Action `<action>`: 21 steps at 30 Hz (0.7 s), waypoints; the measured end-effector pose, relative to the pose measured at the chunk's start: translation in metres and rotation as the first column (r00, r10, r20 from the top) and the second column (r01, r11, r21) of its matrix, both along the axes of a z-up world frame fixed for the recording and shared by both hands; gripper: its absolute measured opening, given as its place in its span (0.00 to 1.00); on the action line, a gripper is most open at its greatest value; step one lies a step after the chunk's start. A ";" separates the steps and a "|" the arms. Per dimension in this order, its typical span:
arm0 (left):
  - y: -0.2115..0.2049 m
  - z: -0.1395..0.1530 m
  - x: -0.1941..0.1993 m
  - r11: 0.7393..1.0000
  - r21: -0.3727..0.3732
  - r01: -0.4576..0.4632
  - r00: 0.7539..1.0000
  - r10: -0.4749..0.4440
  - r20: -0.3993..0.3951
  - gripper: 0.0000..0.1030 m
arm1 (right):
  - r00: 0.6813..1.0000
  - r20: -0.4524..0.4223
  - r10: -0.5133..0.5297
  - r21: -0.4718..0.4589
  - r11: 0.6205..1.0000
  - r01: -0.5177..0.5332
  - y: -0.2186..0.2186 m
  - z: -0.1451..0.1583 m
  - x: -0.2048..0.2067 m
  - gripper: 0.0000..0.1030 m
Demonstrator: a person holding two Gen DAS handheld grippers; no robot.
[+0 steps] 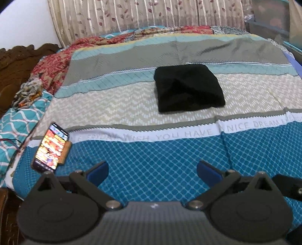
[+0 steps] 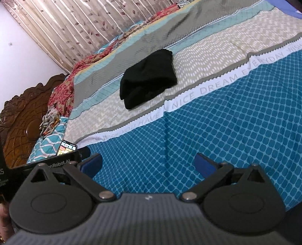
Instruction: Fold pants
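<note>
Black pants (image 1: 188, 87) lie folded into a compact rectangle on the patterned bedspread (image 1: 151, 150), in the middle of the bed. The right wrist view shows the same folded pants (image 2: 149, 79), tilted. My left gripper (image 1: 152, 174) hovers over the blue diamond-patterned band near the bed's front edge, well short of the pants, open with nothing between its blue pads. My right gripper (image 2: 148, 165) is also open and holds nothing, above the same blue band (image 2: 207, 132). Part of the other gripper's black body (image 2: 62, 160) shows at its left.
A lit phone (image 1: 51, 147) lies near the bed's left edge, also visible as phone (image 2: 67, 148). Crumpled red and patterned cloths (image 1: 51, 75) sit at the left by the carved wooden headboard (image 1: 15, 64). Floral curtains (image 1: 141, 15) hang behind the bed.
</note>
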State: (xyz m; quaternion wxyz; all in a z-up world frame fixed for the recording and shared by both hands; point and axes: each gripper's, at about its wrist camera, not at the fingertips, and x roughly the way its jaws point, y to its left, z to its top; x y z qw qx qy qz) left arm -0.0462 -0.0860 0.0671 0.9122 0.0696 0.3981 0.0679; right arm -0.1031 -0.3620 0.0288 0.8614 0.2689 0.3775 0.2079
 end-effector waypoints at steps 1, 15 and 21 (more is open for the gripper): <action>0.000 -0.002 0.000 1.000 -0.010 0.009 1.000 -0.010 -0.009 1.00 | 1.000 -0.005 -0.003 -0.003 1.000 0.003 0.000 -0.001 0.000 1.00; -0.005 -0.026 0.002 0.998 -0.053 0.042 0.995 -0.047 -0.089 1.00 | 0.997 -0.053 -0.048 -0.033 0.998 0.046 -0.006 -0.013 0.007 1.00; -0.001 -0.031 0.005 0.998 -0.052 0.033 0.994 -0.038 -0.106 1.00 | 0.997 -0.061 -0.052 -0.042 0.998 0.049 -0.005 -0.014 0.007 1.00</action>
